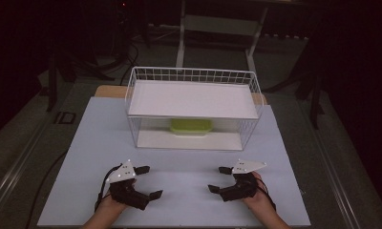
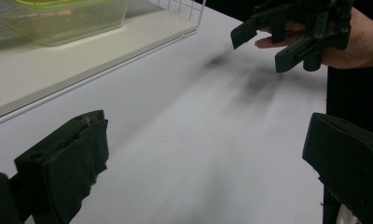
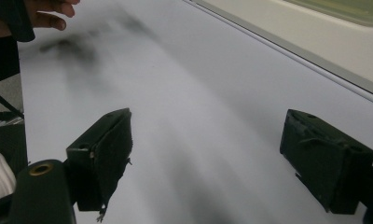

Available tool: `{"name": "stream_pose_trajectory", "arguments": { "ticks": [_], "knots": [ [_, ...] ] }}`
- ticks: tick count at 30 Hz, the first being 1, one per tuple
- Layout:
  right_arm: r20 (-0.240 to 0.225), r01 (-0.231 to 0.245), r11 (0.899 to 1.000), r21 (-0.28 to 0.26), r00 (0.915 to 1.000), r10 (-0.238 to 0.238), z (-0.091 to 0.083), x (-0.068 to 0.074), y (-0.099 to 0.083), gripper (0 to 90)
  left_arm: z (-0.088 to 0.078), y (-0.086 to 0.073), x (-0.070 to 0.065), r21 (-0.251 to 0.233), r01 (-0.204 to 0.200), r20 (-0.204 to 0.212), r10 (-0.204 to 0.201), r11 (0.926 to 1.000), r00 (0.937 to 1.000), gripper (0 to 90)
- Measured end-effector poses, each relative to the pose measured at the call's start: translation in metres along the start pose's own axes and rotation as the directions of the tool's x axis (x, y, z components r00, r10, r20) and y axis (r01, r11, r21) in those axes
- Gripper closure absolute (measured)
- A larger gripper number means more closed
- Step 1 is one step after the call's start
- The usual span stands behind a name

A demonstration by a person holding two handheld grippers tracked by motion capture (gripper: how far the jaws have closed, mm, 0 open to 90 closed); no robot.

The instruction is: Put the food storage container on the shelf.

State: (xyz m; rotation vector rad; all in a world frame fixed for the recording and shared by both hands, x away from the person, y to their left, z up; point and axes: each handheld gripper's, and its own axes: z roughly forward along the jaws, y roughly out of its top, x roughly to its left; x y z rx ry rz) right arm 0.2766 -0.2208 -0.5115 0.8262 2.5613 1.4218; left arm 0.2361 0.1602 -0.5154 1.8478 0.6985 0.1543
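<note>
A green-lidded box (image 1: 190, 127) sits on the lower shelf of a white wire rack (image 1: 132, 90) at the far side of the table (image 1: 84, 143). The box is low and rectangular with rounded corners; its lid is a bright yellow-green and its walls are clear, slightly green-tinted plastic, as the left gripper view shows it (image 2: 68, 21). It lies flat on the shelf, roughly centred between the rack's sides, under the rack's white upper shelf (image 1: 194, 99). In the right gripper view only a corner of the box (image 3: 348, 9) appears at the top edge.

Both grippers are held low over the near part of the table, well apart from the rack and from each other. The left gripper (image 1: 146, 182) has its jaws spread wide with nothing between them. The right gripper (image 1: 219, 179) likewise has its jaws wide apart and empty. Each is gripped by a hand coming in from the near edge, and the two point inward toward one another
</note>
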Motion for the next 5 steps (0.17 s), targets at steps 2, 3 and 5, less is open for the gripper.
{"name": "stream_pose_trajectory", "arguments": {
  "ticks": [2, 3, 5],
  "knots": [
    [-0.004, -0.006, 1.0, 0.002, 1.0, 0.006, 0.0006, -0.0005, -0.0004, 16.7, 0.0006, -0.0005, 0.0009, 0.003, 0.007, 0.005, -0.007, 1.0, 1.0, 0.8],
    [-0.002, -0.006, 1.0, 0.005, 1.0, 0.006, 0.0008, -0.0005, -0.0006, 16.7, 0.0008, -0.0006, 0.0012, 0.004, 0.008, 0.004, -0.008, 1.0, 1.0, 0.8],
    [0.002, 0.0, 1.0, 0.001, 1.0, 0.0, 0.0004, -0.0001, -0.0004, 16.7, 0.0011, -0.0007, 0.0013, 0.005, 0.009, 0.007, -0.009, 0.9999, 0.9999, 0.8]
  ]
}}
